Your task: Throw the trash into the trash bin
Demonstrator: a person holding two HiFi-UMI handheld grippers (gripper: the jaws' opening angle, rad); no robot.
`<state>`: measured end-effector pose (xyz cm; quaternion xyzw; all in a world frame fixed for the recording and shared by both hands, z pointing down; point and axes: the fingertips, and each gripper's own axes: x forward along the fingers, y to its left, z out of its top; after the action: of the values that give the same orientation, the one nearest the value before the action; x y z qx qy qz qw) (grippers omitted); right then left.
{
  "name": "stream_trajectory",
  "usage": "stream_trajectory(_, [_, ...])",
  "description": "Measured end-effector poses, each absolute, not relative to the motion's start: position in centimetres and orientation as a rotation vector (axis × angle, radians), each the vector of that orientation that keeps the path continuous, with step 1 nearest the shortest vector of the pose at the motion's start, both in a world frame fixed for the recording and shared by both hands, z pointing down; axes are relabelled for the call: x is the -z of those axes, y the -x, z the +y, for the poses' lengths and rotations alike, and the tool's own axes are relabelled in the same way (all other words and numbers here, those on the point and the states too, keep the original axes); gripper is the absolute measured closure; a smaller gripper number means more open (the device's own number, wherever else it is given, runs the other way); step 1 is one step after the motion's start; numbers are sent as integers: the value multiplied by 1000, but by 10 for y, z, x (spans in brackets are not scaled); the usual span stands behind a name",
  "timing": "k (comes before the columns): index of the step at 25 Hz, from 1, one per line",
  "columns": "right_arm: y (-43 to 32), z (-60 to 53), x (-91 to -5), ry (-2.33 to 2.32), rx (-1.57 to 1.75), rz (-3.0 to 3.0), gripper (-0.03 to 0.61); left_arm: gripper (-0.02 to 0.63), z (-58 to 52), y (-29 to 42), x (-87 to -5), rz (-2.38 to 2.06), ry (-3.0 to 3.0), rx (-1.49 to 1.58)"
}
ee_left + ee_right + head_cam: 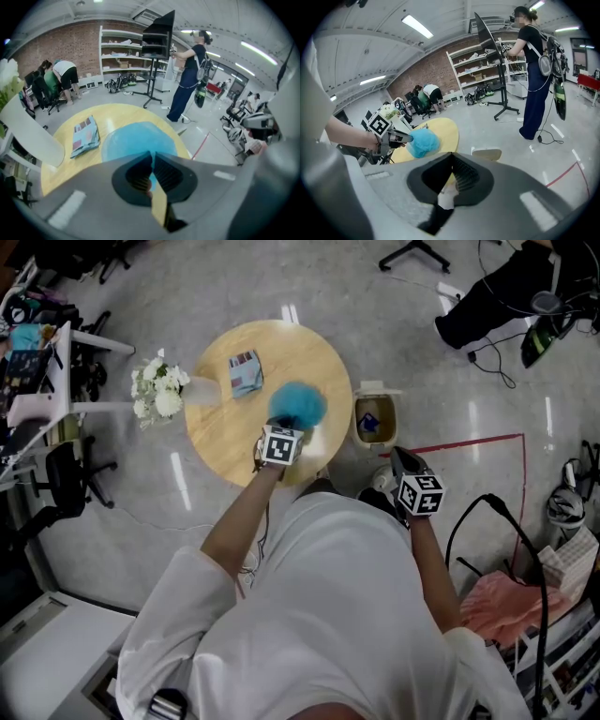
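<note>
A fluffy blue wad of trash [300, 404] hangs just over the near right part of the round wooden table [225, 423], with my left gripper [286, 424] shut on it. In the left gripper view the blue wad [136, 140] fills the space ahead of the closed jaws. In the right gripper view the blue wad [423, 142] juts from the left gripper [401, 137]. The small trash bin [374, 420] stands on the floor against the table's right side, with some trash inside. My right gripper [398, 461] hovers near the bin's front, its jaws together and empty.
A light blue booklet [246, 371] lies at the far side of the table. White flowers [157, 390] stand at the table's left edge. Red tape [469, 439] marks the floor right of the bin. A person in dark clothes [536, 70] stands beyond it.
</note>
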<state>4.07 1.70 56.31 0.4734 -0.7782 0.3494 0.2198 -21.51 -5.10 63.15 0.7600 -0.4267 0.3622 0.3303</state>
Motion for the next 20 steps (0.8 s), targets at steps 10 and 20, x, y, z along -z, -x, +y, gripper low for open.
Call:
stream_trajectory(10, [-61, 33, -564, -1351, -990, -2149, 577, 607, -49, 185, -606, -1099, -2044, -942])
stream_trajectory(20, [-94, 45, -562, -1421, -1000, -2129, 577, 607, -43, 140, -602, -1034, -2109, -959])
